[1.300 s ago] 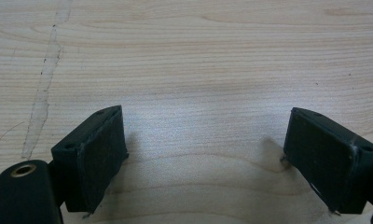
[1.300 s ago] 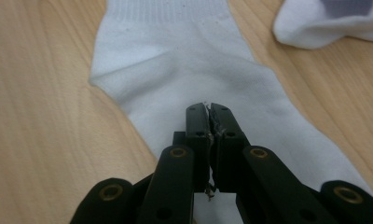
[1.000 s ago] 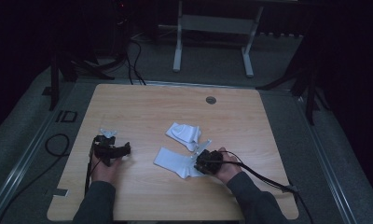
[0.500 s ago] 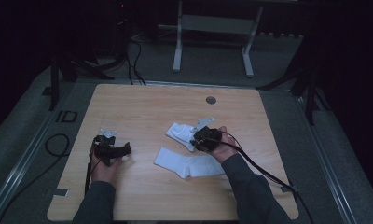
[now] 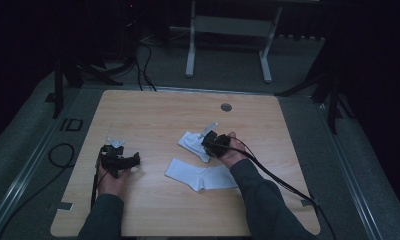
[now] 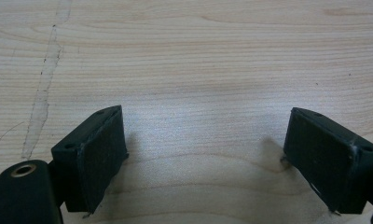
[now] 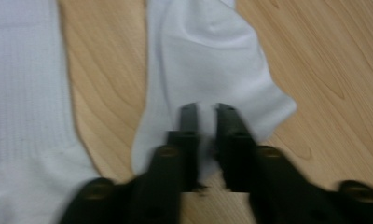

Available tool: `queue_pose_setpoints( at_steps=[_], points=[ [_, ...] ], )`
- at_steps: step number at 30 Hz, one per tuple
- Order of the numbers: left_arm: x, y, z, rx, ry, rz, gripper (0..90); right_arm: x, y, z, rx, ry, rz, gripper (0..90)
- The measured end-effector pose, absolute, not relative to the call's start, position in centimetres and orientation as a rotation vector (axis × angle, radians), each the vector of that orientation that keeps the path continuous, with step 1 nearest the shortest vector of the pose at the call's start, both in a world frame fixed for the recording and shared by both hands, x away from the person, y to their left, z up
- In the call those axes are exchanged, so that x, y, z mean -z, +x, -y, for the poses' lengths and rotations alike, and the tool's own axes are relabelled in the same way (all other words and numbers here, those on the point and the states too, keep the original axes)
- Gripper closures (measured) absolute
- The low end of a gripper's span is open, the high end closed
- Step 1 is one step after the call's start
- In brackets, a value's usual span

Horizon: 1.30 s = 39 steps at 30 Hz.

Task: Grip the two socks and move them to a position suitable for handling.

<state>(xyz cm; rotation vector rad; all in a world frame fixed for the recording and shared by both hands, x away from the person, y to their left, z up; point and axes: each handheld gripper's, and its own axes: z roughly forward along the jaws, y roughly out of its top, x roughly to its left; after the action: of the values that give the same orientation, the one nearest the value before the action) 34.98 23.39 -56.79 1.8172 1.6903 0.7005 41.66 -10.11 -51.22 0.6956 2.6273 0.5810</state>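
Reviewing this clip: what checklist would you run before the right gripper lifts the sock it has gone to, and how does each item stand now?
1. Right gripper closed on the far sock: ok, jaws have just closed, fabric pinched between them.
2. Near sock clear of the grip: ok, lies apart.
3. Single layer caught: cannot tell.
4. Left gripper out of the way: ok, open over bare table.
5. Cable slack: ok.

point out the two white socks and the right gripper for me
far sock (image 5: 192, 142), high view, on its bare left part.
near sock (image 5: 198, 174), high view, on its flat middle.
right gripper (image 7: 208, 112), right gripper view, between the jaw tips closed on the far sock.
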Motion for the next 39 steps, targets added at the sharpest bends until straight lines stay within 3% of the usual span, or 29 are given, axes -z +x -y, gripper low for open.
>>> queue_pose_setpoints(
  at_steps=[8, 13, 20, 21, 23, 24, 26, 33, 39],
  points=[
    [56.8, 35.0, -23.4, -0.701, 1.819, -1.689, 12.8, 50.4, 41.4, 11.6, -0.617, 0.730, -2.613, 89.6],
    [56.8, 35.0, -23.4, -0.702, 1.814, -1.690, 12.8, 50.0, 41.0, 11.6, -0.742, 0.665, -2.614, 68.0],
    [56.8, 35.0, -23.4, -0.700, 1.817, -1.690, 12.8, 51.5, 41.5, 10.1, -0.580, 0.621, -2.659, 55.0],
    [56.8, 35.0, -23.4, -0.700, 1.817, -1.690, 12.8, 51.9, 41.7, 10.1, -0.539, 0.622, -2.660, 56.0],
    [56.8, 35.0, -23.4, -0.700, 1.817, -1.690, 12.8, 52.5, 41.9, 10.2, -0.509, 0.634, -2.644, 71.0],
    [56.8, 35.0, -23.4, -0.700, 1.817, -1.690, 12.8, 52.5, 41.9, 10.2, -0.509, 0.634, -2.644, 71.0],
    [56.8, 35.0, -23.4, -0.701, 1.817, -1.690, 12.8, 52.0, 41.9, 10.6, -0.569, 0.671, -2.618, 86.3],
    [56.8, 35.0, -23.4, -0.702, 1.815, -1.690, 12.8, 49.7, 41.4, 12.0, -0.698, 0.727, -2.562, 85.8],
    [56.8, 35.0, -23.4, -0.700, 1.818, -1.690, 12.8, 51.3, 41.4, 14.5, -0.642, 0.802, -2.571, 84.0]
  ],
)
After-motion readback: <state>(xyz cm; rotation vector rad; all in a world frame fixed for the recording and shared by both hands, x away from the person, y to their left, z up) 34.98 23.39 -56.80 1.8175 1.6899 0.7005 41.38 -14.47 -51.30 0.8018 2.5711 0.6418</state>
